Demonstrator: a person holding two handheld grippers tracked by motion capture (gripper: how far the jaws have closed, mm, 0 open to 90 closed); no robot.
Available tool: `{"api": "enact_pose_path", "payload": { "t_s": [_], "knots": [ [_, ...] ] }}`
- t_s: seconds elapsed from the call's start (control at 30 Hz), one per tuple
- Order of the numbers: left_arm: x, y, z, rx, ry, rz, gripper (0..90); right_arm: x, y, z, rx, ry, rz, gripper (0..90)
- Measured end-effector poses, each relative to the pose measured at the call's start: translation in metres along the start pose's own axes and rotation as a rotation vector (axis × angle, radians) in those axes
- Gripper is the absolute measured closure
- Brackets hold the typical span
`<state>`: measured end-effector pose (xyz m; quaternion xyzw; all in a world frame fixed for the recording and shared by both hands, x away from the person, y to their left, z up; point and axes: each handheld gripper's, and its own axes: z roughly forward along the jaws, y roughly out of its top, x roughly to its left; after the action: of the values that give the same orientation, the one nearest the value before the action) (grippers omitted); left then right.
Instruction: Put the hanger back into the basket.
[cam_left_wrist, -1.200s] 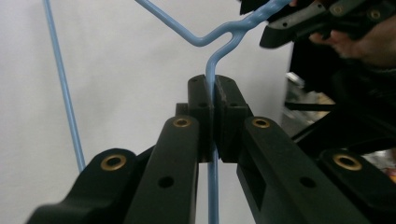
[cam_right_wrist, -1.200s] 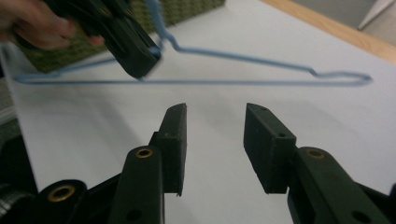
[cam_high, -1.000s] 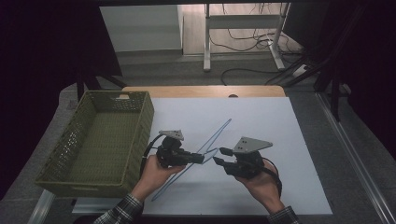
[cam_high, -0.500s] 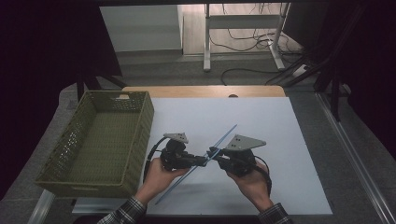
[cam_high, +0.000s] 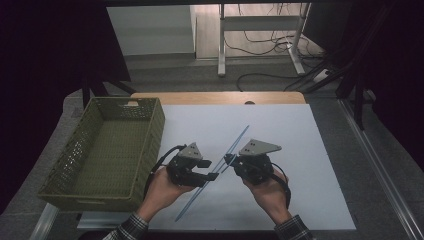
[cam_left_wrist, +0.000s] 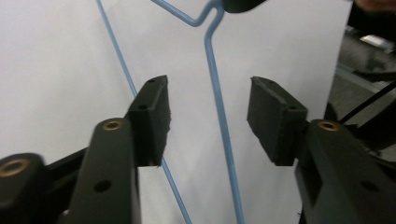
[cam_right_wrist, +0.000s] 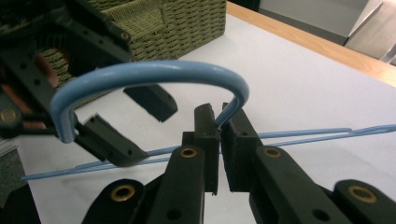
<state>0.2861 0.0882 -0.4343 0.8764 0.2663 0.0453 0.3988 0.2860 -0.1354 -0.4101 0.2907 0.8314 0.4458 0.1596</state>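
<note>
A blue wire clothes hanger (cam_high: 215, 172) lies slantwise over the middle of the white tabletop (cam_high: 300, 130), running from near left to far right, with one end toward the near edge and the other toward the far right. The right gripper (cam_high: 231, 160) has its fingers (cam_right_wrist: 205, 135) closed on the hanger's neck, just below the curved hook (cam_right_wrist: 140, 74); in the right gripper view the hook arches up and over to the left above the pinched wire, and the hanger's long arms stretch across the white surface behind. The left gripper (cam_high: 212, 176) sits just left of the hanger's middle, its fingers (cam_left_wrist: 152, 112) spread wide apart. In the left gripper view one wire runs up through the gap between them without touching either pad, while a second wire passes behind the left finger. The two grippers are close together, facing each other across the hanger. Each is held in a hand; plaid sleeves (cam_high: 130, 231) show at the near edge. A green woven basket (cam_high: 150, 145) stands at the left side of the tabletop, well apart from the hanger.
</note>
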Motion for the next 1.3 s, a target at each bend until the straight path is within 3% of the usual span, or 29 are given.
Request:
{"api": "enact_pose_path", "payload": {
  "t_s": [0.07,0.1,0.13,0.27,0.4,0.47,0.63,0.9,1.03,1.07,1.3],
  "knots": [
    [-0.004,0.002,0.003,0.028,0.02,0.026,54.0,0.0,0.001,0.001,0.006,-0.002,0.007,85.1],
    [-0.008,0.003,0.007,0.055,0.064,0.048,54.9,0.0,0.001,0.002,0.011,-0.003,0.01,85.1],
    [-0.009,0.004,0.009,0.068,0.081,0.055,56.4,0.0,0.001,0.002,0.014,-0.006,0.011,85.1],
    [-0.011,0.005,0.016,0.101,0.089,0.07,64.7,0.001,0.001,0.005,0.027,-0.007,0.02,85.0],
    [-0.012,0.006,0.019,0.106,0.087,0.051,72.9,0.001,0.001,0.006,0.036,-0.003,0.025,85.0],
    [-0.012,0.007,0.019,0.121,0.087,0.049,81.8,0.002,0.001,0.007,0.04,-0.001,0.021,84.9],
    [-0.009,0.006,0.017,0.113,0.092,0.013,86.3,0.004,0.002,0.007,0.05,-0.013,0.0,84.7],
    [0.003,0.006,0.009,0.046,-0.03,-0.091,87.6,0.004,0.005,0.001,0.01,-0.012,0.002,83.2],
    [0.008,0.006,0.006,0.023,-0.066,-0.125,87.8,0.002,0.007,-0.003,-0.016,-0.029,0.007,71.1],
    [0.012,0.005,0.003,0.01,-0.091,-0.145,87.8,0.002,0.008,-0.005,-0.02,-0.031,0.015,69.3],
    [0.02,0.005,-0.01,-0.025,-0.097,-0.182,87.8,-0.002,0.006,-0.02,-0.048,-0.026,0.029,56.1]
  ]
}}
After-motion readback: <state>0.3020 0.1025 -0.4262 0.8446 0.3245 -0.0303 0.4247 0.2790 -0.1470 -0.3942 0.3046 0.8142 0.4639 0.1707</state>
